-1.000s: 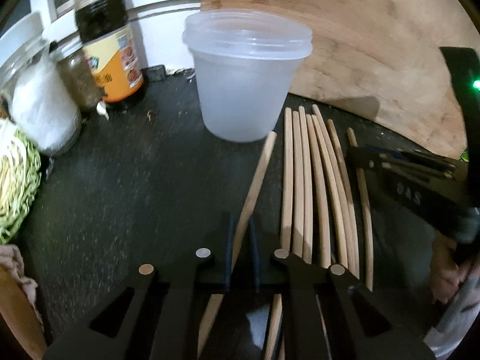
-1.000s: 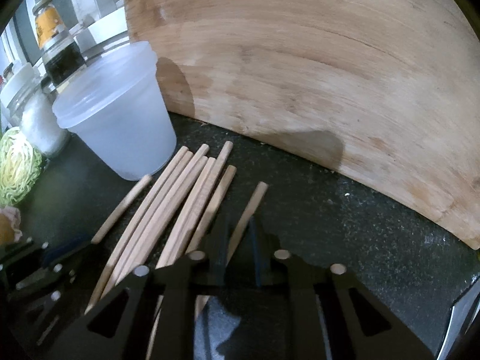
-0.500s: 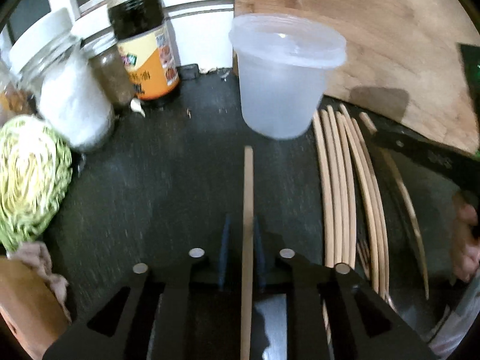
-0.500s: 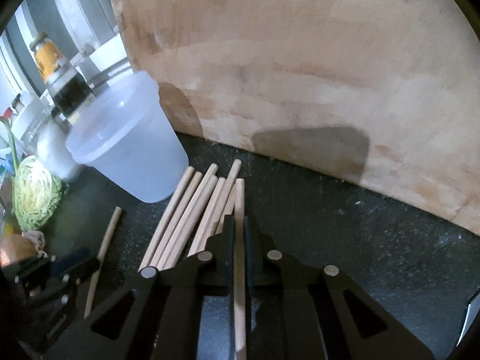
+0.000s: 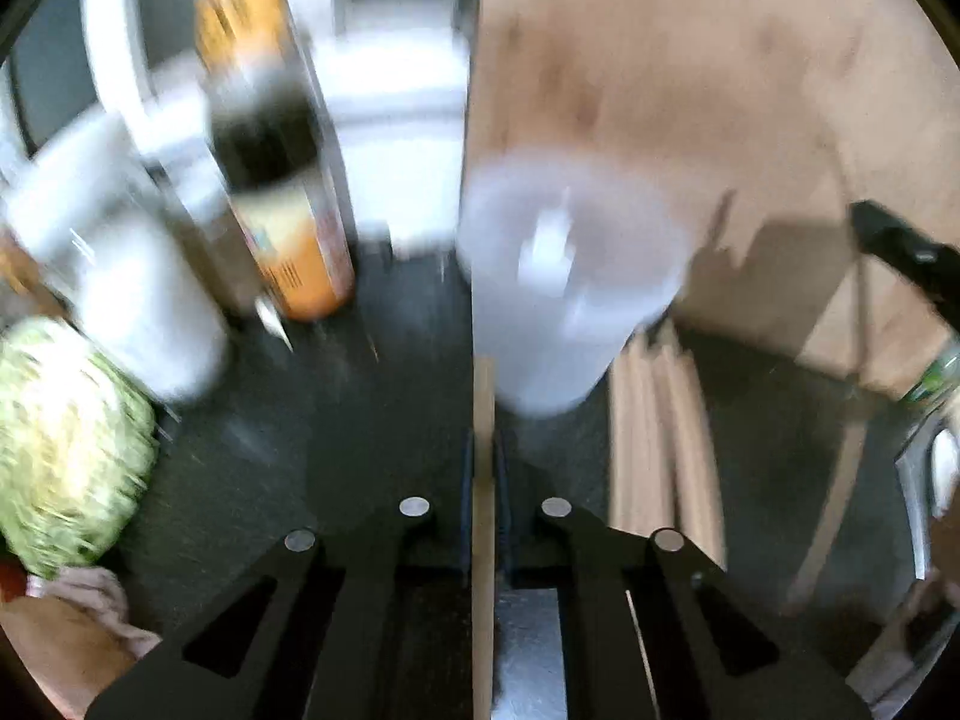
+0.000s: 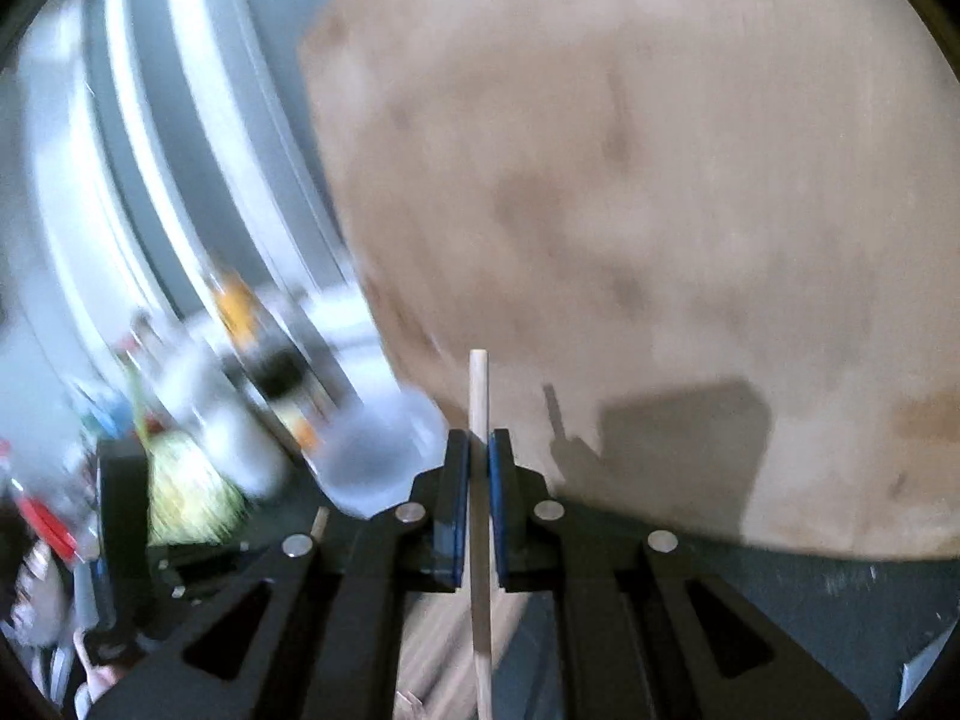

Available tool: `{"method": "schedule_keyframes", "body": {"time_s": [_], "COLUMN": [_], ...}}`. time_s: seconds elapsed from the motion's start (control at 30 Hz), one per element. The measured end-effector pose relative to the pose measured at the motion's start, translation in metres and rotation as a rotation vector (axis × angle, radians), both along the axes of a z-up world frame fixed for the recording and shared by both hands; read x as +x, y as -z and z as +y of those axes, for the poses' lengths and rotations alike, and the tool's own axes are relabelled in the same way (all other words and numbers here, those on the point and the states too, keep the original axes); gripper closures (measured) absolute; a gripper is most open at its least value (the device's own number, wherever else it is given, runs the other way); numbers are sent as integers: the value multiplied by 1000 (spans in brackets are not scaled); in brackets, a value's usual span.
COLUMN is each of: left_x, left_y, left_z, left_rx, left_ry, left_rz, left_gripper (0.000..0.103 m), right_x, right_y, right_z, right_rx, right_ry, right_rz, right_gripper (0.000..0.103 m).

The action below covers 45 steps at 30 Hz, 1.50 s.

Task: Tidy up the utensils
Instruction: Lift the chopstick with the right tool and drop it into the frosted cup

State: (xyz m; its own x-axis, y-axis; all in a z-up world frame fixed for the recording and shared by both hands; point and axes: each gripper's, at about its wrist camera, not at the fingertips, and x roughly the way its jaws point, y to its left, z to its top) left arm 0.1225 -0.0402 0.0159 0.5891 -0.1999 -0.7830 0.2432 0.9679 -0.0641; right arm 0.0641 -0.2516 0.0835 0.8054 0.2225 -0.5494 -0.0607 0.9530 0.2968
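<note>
motion-smeared plastic cup (image 5: 570,276), sauce bottle (image 5: 276,180) label unreadable; loose chopsticks (image 5: 654,450) cut off behind gripper frame.

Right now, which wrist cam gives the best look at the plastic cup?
Left wrist. The plastic cup stands near centre, rim to base visible though motion-blurred, just beyond the chopstick in the left gripper. In the right wrist view the cup is a small blur at lower left, partly hidden behind the right gripper.

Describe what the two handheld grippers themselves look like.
Both the left gripper and the right gripper are matte black frames with angular cut-outs and round silver rivets. The right gripper's fingers carry blue pads; the left one's look dark.
</note>
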Motion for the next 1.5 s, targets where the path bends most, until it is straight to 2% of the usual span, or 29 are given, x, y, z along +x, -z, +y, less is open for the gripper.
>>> {"method": "schedule_keyframes", "body": {"time_s": [0.2,0.27,0.33,0.43,0.57,0.63,0.73,0.83,1.03,1.3,1.5], "left_x": [-34,-44,-50,-53,-44,-30,-9,8,23,34,39], "left_y": [-123,-155,-180,-204,-194,-176,-150,-127,-91,-61,-56], "left_z": [27,30,38,41,53,53,52,54,57,59,58], "left_rx": [-122,-157,-232,-312,-444,-459,-476,-492,-550,-558,-539], "left_ry": [-14,-28,-32,-57,-76,-111,-144,-157,-193,-213,-180], "left_rz": [-297,-402,-522,-717,-834,-845,-813,-762,-691,-633,-599], "left_gripper": [97,97,97,97,97,97,97,97,97,97,97], "right_x": [-12,-20,-26,-25,-11,-3,8,19,42,59,65], "right_y": [-63,-79,-87,-92,-74,-61,-44,-24,2,20,24], "right_z": [8,11,18,26,34,30,22,19,14,10,18], "right_rx": [84,145,155,151,150,162,181,161,196,216,186], "right_ry": [5,11,50,117,239,276,314,309,237,211,186], "right_rz": [-288,-443,-558,-653,-684,-672,-633,-581,-427,-318,-283], "right_gripper": [97,97,97,97,97,97,97,97,97,96,95]}}
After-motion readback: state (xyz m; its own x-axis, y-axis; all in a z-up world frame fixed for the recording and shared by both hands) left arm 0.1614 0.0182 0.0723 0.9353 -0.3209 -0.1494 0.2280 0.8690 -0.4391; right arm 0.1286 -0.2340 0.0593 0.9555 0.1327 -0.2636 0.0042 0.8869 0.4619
